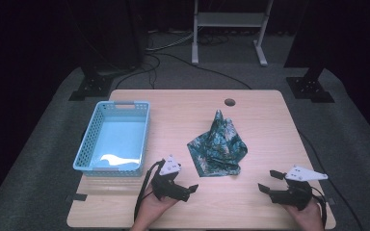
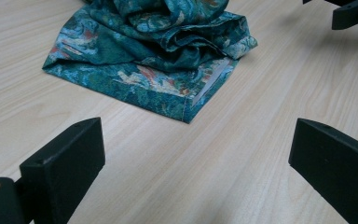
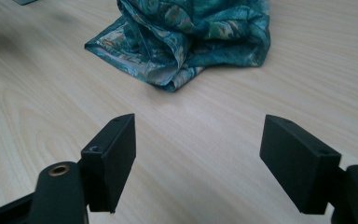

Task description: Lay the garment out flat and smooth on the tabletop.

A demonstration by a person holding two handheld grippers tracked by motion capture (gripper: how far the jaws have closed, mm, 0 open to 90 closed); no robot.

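A: Findings. The cloth [image 1: 218,147] lies crumpled right of centre on the table [image 1: 265,120], well apart from the basket [image 1: 113,139] at the left. One part of it stands up in a peak; a flat hemmed corner points toward the person.

B: Grippers?

A: The left gripper [image 1: 187,188] sits just short of that near corner, jaws spread wide with bare table between them. The right gripper [image 1: 268,182] is further off to the right, jaws likewise released, nothing held. Neither touches the cloth.

B: Recommended handling?

A: Judging by the layout, the work is to take up the cloth, likely for the basket. The left gripper view shows the corner [image 2: 186,109] lying flat and single-layered, so it is the cleanest hold: come in low, slide one jaw under the hem, close squarely. The right should take an edge on its own side, not the loose folds, which would slip or bunch.

B: Limits of inspection?

A: The cloth's far side is hidden behind its own peak. Layers inside the folds cannot be counted. The basket holds something pale at the bottom; I cannot identify it. The person's forearms are cut off by the lower edge of the high view.
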